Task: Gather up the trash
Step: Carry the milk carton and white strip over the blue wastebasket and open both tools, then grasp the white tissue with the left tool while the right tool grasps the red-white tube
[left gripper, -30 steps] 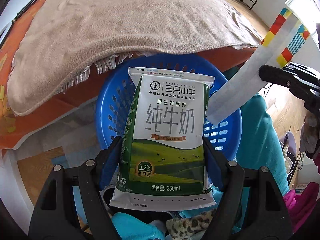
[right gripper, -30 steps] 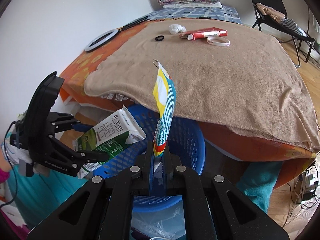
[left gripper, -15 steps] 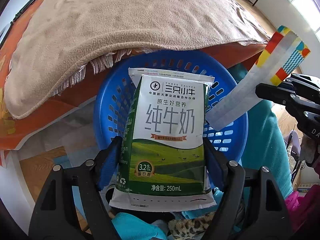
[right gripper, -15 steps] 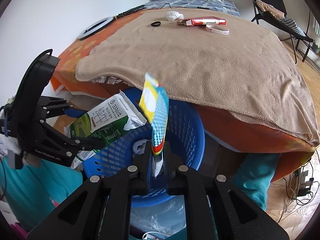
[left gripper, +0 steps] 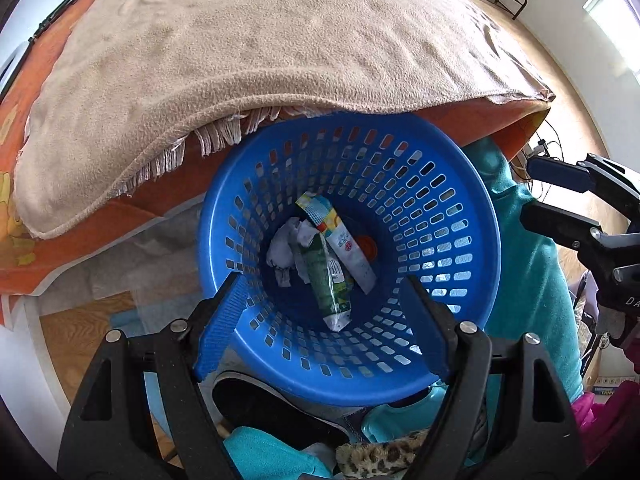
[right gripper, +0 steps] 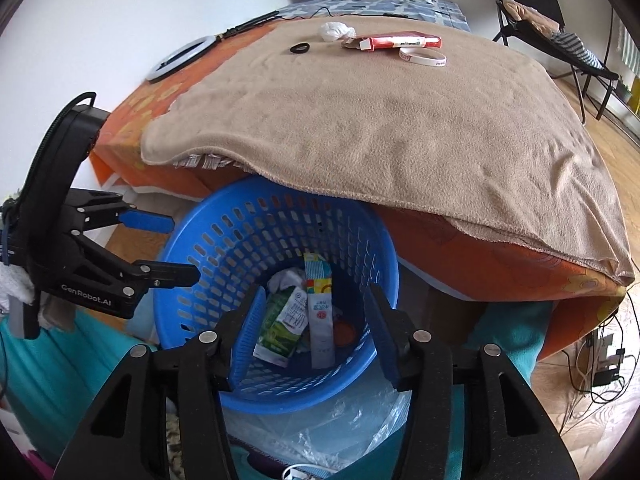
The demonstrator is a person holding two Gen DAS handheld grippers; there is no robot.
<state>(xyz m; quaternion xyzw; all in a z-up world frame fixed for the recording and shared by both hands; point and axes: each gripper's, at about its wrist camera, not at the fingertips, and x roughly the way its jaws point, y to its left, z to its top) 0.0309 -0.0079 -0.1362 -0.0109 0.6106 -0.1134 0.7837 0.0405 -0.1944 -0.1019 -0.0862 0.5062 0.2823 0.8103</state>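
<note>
We see our left gripper (left gripper: 320,320) and right gripper (right gripper: 312,336) spread wide and empty above the blue basket (left gripper: 476,216), milk carton (left gripper: 326,280) and striped wrapper (left gripper: 340,240) lying inside (beside crumpled paper (left gripper: 282,250)).

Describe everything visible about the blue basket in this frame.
The blue basket is round, plastic-looking, with slotted walls and a solid rim, standing open beside the bed, its far rim under the beige blanket edge. Inside lie a green milk carton, a long colourful wrapper and crumpled white paper. Neither gripper visibly touches it.
</note>
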